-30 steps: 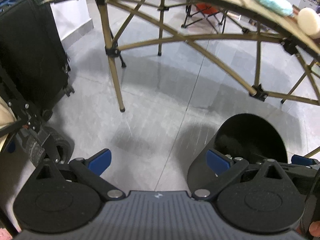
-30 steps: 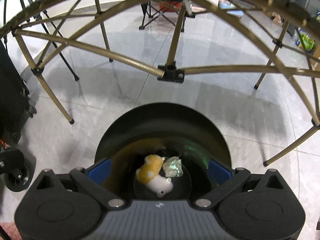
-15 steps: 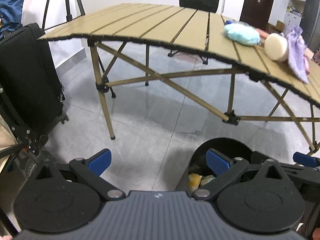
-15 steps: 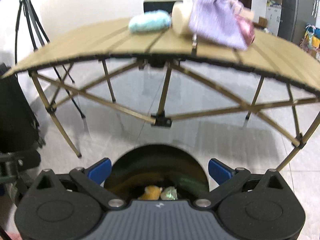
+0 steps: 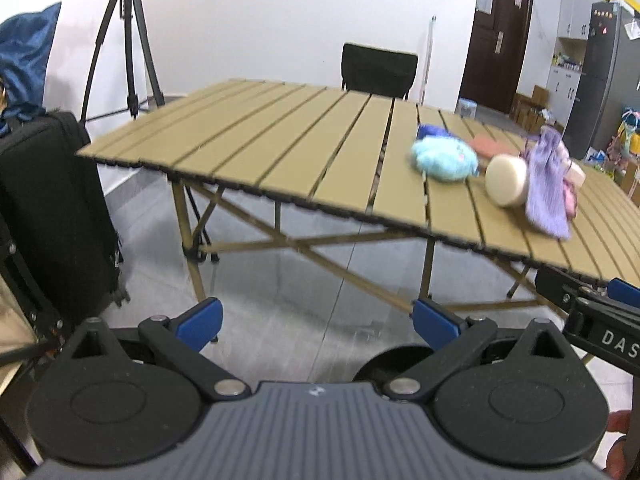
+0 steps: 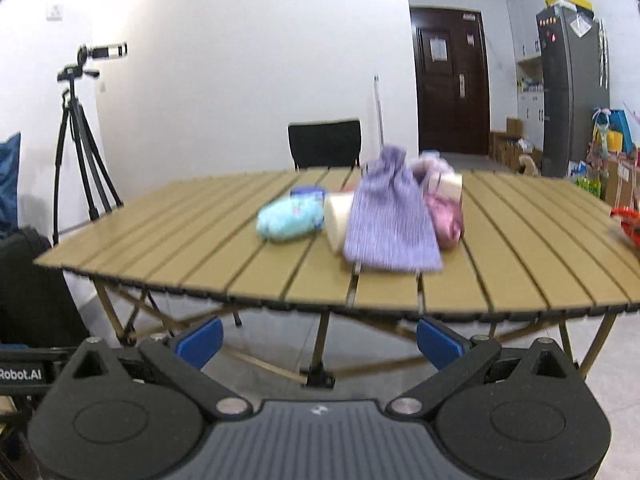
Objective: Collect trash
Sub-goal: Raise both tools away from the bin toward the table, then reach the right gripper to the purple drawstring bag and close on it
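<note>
My left gripper [image 5: 318, 318] is open and empty, below the near edge of the tan slatted table [image 5: 280, 140]. Only the rim of the black bin [image 5: 400, 356] shows, on the floor behind its right finger. On the table lie a turquoise plush [image 5: 444, 158], a cream round piece [image 5: 506, 180] and a purple pouch [image 5: 548, 188]. My right gripper [image 6: 319, 340] is open and empty too, facing the table [image 6: 180, 232] edge. Ahead of it are the turquoise plush [image 6: 290, 218], the purple pouch [image 6: 390, 224], a pink bag [image 6: 446, 216] and a red item [image 6: 626, 220] at the far right.
A black suitcase [image 5: 48, 200] stands on the floor to the left. A camera tripod [image 6: 76, 136] and a black chair [image 6: 324, 144] are behind the table. A dark door [image 6: 450, 84] and a fridge [image 6: 572, 88] lie beyond. The table's crossed legs [image 5: 304, 244] span the space underneath.
Both grippers have lifted and tilted up from the bin on the floor to tabletop height. The bin's contents have dropped out of view; the items on the table now show.
</note>
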The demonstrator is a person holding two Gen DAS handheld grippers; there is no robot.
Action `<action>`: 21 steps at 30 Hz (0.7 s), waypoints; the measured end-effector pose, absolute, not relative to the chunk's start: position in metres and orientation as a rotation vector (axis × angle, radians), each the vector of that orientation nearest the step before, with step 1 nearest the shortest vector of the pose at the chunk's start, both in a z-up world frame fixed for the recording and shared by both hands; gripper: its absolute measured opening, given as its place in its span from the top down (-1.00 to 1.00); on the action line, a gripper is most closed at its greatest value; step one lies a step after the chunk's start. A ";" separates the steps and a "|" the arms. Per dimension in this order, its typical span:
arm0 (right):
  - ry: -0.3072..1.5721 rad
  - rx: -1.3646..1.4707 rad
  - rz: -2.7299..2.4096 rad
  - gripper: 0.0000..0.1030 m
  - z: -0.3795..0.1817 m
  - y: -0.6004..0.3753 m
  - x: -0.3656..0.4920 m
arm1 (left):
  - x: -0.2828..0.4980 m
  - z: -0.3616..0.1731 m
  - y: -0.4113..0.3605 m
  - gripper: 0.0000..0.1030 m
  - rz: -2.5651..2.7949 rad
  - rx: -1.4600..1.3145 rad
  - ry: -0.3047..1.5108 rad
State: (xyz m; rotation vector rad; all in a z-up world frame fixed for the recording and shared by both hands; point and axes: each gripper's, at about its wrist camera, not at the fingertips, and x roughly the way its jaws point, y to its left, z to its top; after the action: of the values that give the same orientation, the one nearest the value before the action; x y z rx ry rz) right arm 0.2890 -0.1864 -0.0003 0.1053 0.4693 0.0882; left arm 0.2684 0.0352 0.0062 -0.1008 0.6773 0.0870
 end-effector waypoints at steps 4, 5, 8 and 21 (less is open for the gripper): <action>0.423 0.111 0.080 -1.00 0.009 -0.192 0.295 | 0.279 0.019 0.032 -1.00 0.079 -0.099 0.650; 0.412 0.111 0.076 -1.00 0.011 -0.192 0.296 | 0.281 0.022 0.030 -1.00 0.080 -0.097 0.641; 0.380 0.114 0.064 -1.00 0.016 -0.196 0.303 | 0.288 0.032 0.027 -1.00 0.079 -0.100 0.616; 0.300 0.125 0.000 -1.00 0.026 -0.217 0.335 | 0.331 0.051 0.011 -1.00 0.070 -0.099 0.567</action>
State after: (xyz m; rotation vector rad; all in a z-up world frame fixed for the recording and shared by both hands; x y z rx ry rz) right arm 0.3347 -0.2165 0.0264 0.1250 0.2996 -0.0003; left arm 0.3315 0.0111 0.0513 -0.0990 0.5667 0.0699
